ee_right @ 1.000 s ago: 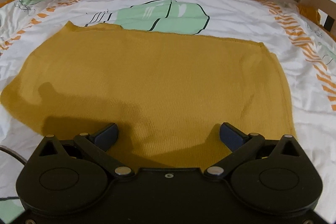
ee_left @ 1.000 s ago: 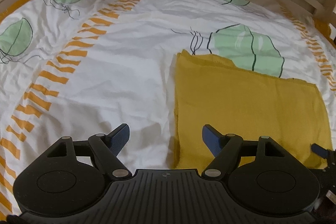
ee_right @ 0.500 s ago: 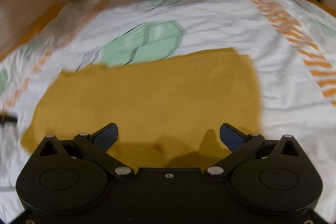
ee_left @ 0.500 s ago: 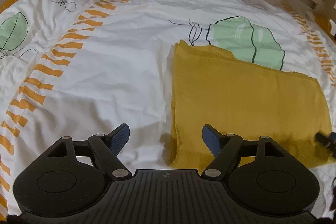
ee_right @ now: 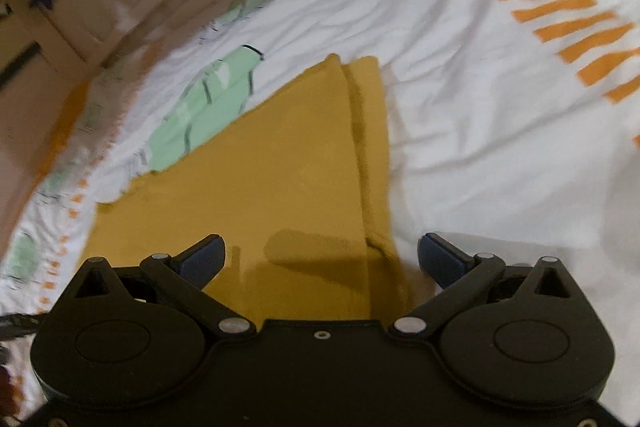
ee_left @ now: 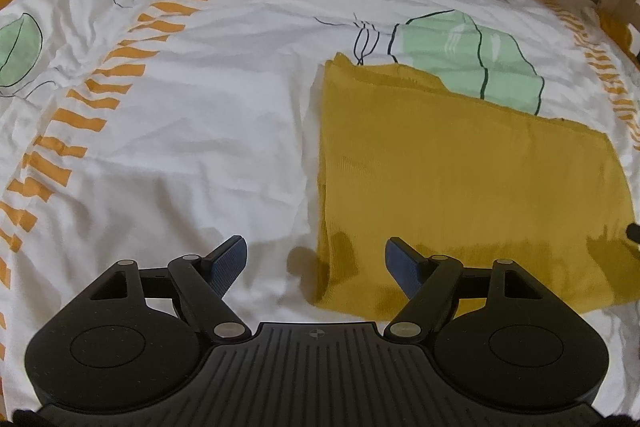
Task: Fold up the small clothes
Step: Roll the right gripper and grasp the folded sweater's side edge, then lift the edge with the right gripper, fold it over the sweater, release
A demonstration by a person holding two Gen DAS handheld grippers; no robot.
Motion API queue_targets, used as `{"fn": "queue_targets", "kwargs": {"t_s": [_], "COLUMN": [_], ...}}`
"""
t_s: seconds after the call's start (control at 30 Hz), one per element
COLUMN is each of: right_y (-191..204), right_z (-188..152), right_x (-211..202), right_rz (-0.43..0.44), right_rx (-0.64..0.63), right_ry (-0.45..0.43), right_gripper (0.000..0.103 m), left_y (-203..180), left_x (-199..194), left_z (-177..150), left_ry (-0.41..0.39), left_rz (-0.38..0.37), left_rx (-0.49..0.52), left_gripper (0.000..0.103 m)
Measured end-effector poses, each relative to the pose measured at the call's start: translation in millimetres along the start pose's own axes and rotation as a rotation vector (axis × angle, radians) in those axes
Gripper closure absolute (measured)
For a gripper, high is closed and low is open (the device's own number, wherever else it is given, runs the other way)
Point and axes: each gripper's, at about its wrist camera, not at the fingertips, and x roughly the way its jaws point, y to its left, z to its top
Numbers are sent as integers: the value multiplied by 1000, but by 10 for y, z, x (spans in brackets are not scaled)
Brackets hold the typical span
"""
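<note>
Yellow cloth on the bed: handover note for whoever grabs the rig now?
Left gripper: open, empty, hovering over the near left corner of the yellow cloth.
Right gripper: open, empty, over the cloth's near right edge; its view is motion-blurred.
Cloth: lies flat on the white patterned bedsheet, a rough rectangle with doubled layers showing along one side edge, so it looks folded at least once.
Done: cloth laid out and apparently part folded.
Left: probably grip the near corners with both grippers and make the next fold; neither gripper touches the cloth yet.
</note>
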Motion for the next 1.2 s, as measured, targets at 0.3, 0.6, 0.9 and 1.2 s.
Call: {"fn": "queue_targets", "kwargs": {"t_s": [0.3,0.6,0.9,1.2], "right_y": [-333,-331,-171,531], "right_z": [201,340,368,411], "right_x": [169,298,395,212], "right_rz": [283,383,338,149], "right_rx": [162,99,32,-138], "right_ry": [25,43,107,82], "right_gripper": [0,0,73,76], "left_y": [21,17,54,156], "left_x": [81,144,120,17], "left_z": [-16,-25,-2,75], "left_ry": [29,46,21,0], "left_rz": [-10,-17,-7,-11], "left_rx": [-20,-32,-49,-55], "left_gripper": [28,28,28,28]}}
